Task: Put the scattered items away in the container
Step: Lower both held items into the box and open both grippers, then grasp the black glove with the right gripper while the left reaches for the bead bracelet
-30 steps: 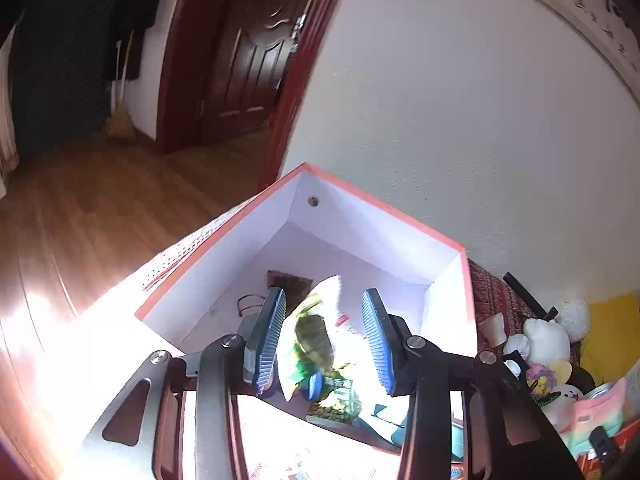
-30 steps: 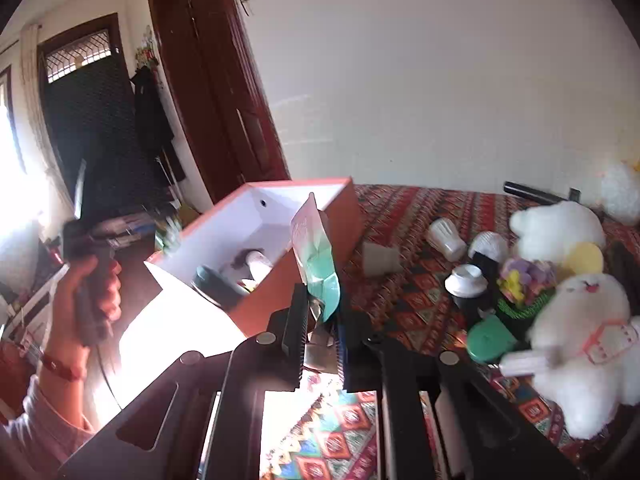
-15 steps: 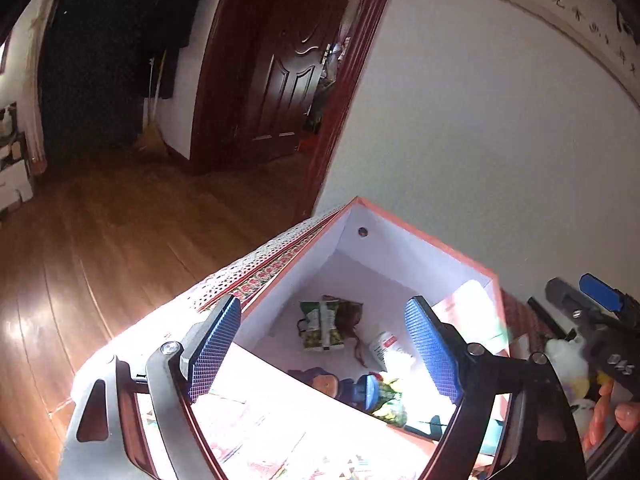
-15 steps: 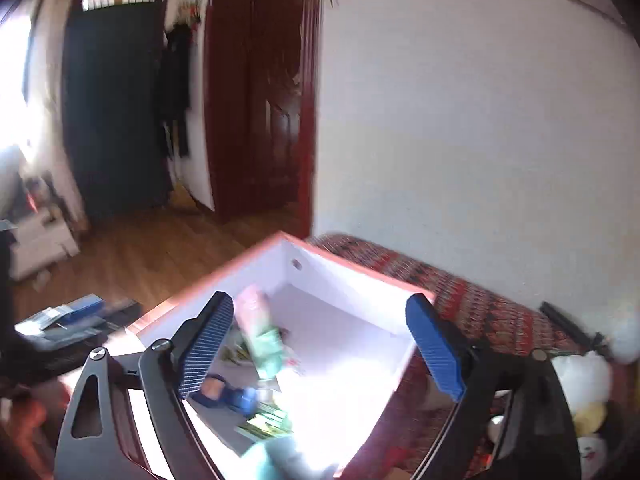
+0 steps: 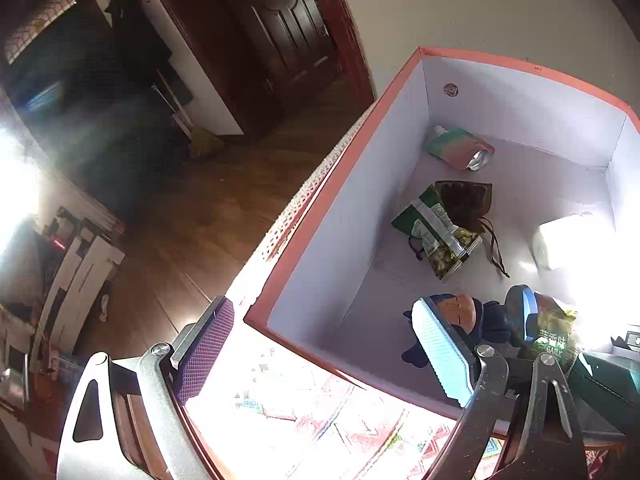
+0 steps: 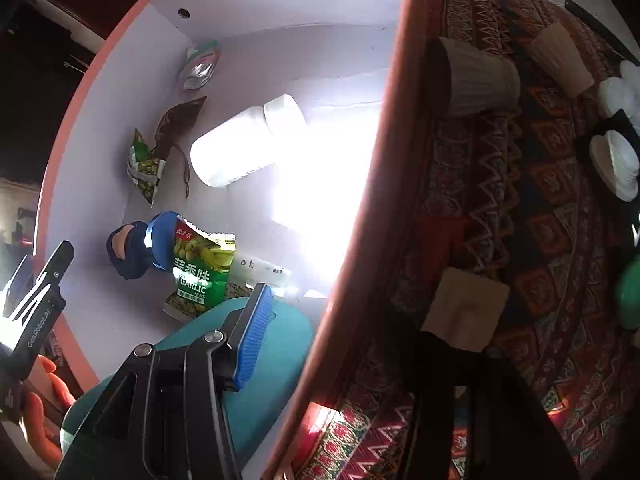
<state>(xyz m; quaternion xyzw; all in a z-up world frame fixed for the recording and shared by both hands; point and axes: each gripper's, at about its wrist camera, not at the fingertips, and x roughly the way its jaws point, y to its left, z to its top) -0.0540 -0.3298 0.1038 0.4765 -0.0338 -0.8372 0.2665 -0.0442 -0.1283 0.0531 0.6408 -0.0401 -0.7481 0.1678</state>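
The left gripper [image 5: 324, 354] hung over the near corner of the box [image 5: 520, 65], its jaws wide and opening further, with nothing between them. One pad sat outside the orange rim, the other inside, above a dark blue plush toy [image 5: 472, 316]. The right gripper [image 6: 340, 344] pointed steeply down astride the box's [image 6: 384, 128] right wall, its jaws closing, one blue pad inside the box, the other finger dark and outside over the patterned cloth [image 6: 520, 184]. No item was gripped; only the wall stood between the fingers.

Inside the white-lined box lay a green garlic peas packet [image 6: 196, 272] beside a blue lid [image 6: 162, 240], a second peas packet [image 5: 438, 236] partly over a brown drawstring pouch [image 5: 468, 200], a foil spout pouch [image 5: 460, 148] in the far corner, a white bottle [image 6: 240, 144] on its side in strong glare, and a teal object [image 6: 260, 360] beneath the right gripper.

Outside, on the cloth, two ribbed cups [image 6: 476, 78] lay tipped over, near a tan card [image 6: 464, 308] and white plush toys [image 6: 616, 164]. A hand [image 6: 44, 412] held the left gripper's handle.
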